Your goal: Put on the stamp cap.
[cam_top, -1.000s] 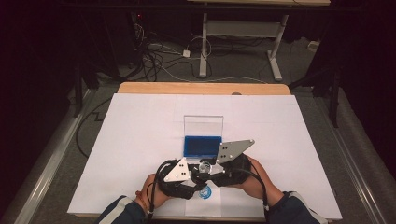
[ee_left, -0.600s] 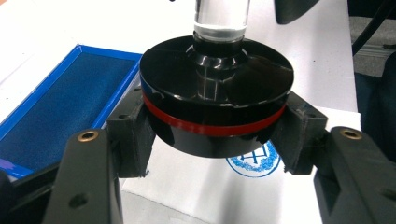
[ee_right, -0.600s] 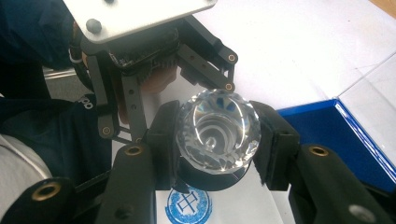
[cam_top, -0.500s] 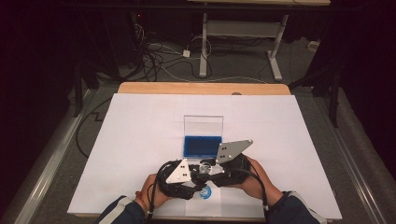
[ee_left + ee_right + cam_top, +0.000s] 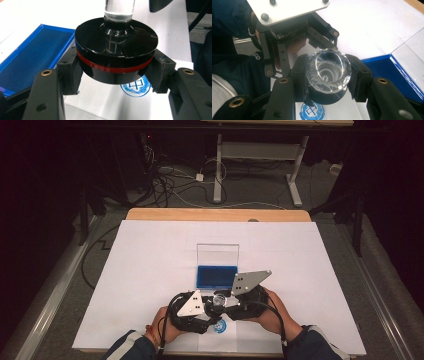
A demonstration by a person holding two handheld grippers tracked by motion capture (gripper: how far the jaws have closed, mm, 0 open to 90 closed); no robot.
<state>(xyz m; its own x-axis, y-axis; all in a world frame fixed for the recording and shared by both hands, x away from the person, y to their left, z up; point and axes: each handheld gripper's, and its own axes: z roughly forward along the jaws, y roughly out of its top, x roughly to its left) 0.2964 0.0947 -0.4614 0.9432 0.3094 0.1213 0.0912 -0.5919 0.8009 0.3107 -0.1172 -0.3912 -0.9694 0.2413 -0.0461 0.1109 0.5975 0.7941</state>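
Note:
A round stamp (image 5: 218, 299) with a black base, a red band (image 5: 116, 66) and a clear crystal handle (image 5: 328, 71) hangs just above the white paper. My left gripper (image 5: 115, 75) is shut on the black base (image 5: 116, 50), one pad on each side. My right gripper (image 5: 328, 75) is shut on the crystal handle from the opposite side. Both grippers meet near the table's front edge, the left gripper (image 5: 212, 312) beside the right gripper (image 5: 222, 300). A blue round imprint (image 5: 136, 86) lies on the paper under the stamp, and the imprint (image 5: 312, 111) also lies below the handle.
An open blue ink pad (image 5: 217, 276) with its clear lid (image 5: 217, 254) standing up sits just behind the grippers. The ink pad (image 5: 30, 57) lies to the left of the stamp. White paper (image 5: 150, 270) covers the table; cables and table legs lie on the floor beyond.

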